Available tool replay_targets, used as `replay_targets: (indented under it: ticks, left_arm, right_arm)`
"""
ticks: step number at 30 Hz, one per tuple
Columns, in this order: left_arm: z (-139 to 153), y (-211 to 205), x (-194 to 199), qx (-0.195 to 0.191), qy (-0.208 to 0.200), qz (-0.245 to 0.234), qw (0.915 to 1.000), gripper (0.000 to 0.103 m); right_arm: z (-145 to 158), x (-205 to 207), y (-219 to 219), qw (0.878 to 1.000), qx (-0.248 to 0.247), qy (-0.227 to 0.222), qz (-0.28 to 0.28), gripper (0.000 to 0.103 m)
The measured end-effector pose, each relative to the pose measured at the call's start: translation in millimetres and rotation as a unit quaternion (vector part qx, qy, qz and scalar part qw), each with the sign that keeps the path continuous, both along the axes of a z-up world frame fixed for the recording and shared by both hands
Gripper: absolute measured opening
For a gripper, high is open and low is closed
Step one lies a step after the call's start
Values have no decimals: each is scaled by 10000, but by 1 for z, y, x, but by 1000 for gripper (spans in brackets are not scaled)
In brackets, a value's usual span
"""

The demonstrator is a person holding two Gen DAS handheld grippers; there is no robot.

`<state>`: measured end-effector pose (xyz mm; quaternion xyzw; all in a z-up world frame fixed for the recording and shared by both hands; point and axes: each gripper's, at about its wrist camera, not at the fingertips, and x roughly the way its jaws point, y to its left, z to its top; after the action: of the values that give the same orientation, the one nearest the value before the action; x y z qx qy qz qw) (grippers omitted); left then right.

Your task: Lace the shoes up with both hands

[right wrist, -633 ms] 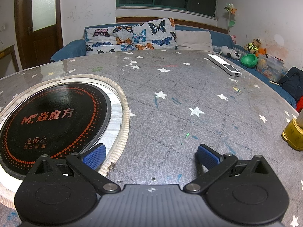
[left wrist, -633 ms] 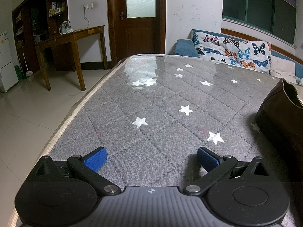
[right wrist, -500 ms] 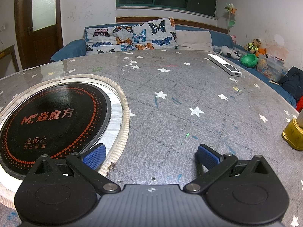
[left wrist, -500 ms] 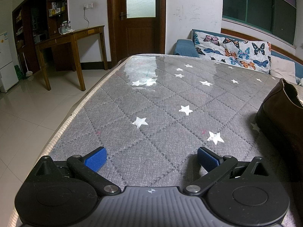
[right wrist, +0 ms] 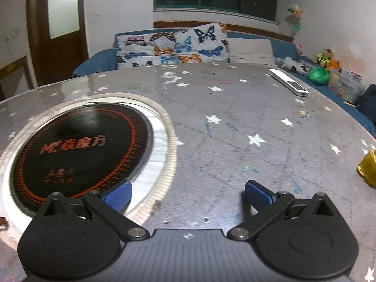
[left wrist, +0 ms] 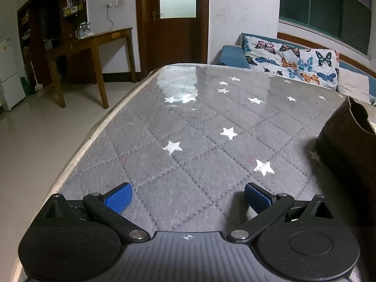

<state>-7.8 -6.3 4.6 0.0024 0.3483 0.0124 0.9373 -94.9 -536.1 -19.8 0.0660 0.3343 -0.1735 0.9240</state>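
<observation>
The left tongs (left wrist: pixel 187 197) are spread wide, blue pads (left wrist: pixel 118 198) well apart with nothing between them, low over the near left part of the tabletop (left wrist: pixel 199 141), which wears a grey quilted cover printed with white stars under a glossy clear sheet. Its left edge runs just beside the left pad, with pale tiled floor (left wrist: pixel 35 145) beyond. Past the far left corner stand a wooden side table (left wrist: pixel 94 44) and a dark door (left wrist: pixel 174 21). Toward the right edge of the left wrist view lies the brown shoe (left wrist: pixel 347 138), resting on the tabletop to the right of the left tongs and apart from them, its open collar turned up; its laces cannot be made out there.

In the right wrist view, a round black induction plate (right wrist: pixel 77 145) with orange lettering is sunk into the tabletop at the left, ringed by a pale rim. The right tongs (right wrist: pixel 188 196) are likewise wide open and empty, the left pad over the plate's near rim, the right pad (right wrist: pixel 257 196) over bare starred cover. Farther right, a white remote (right wrist: pixel 289 82) lies near the far right edge, and a yellow object (right wrist: pixel 369 170) sits at the right edge, partly cut off. Behind the far edge, a butterfly-print pillow (right wrist: pixel 174 44) leans on a blue sofa (right wrist: pixel 98 63).
</observation>
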Motion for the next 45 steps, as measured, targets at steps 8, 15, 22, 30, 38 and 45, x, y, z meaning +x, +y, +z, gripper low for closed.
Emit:
replay_targets:
  ticks: [8, 15, 22, 30, 38, 45]
  left_arm:
    - [6, -19, -30, -28, 4, -175, 9998, 103]
    - [10, -44, -59, 232, -104, -344, 9991, 103]
    - [13, -62, -75, 210, -63, -417, 9989, 103]
    - [13, -65, -68, 452, -138, -513, 9976, 103]
    - [2, -49, -41, 327, -77, -336, 9989, 103]
    - [-5, -36, -17, 44, -10, -222, 9997, 103]
  right_arm:
    - [8, -15, 25, 9991, -98, -28, 409, 103]
    - [6, -26, 45, 9979, -41, -26, 649, 103]
    - [3, -32, 54, 9972, 27, -9, 741, 103]
    - [-3, -33, 54, 9975, -21, -107, 698, 103]
    - [-4, -30, 47, 9981, -97, -64, 607, 103]
    - [-4, -22, 56, 9981, -182, -18, 584, 103]
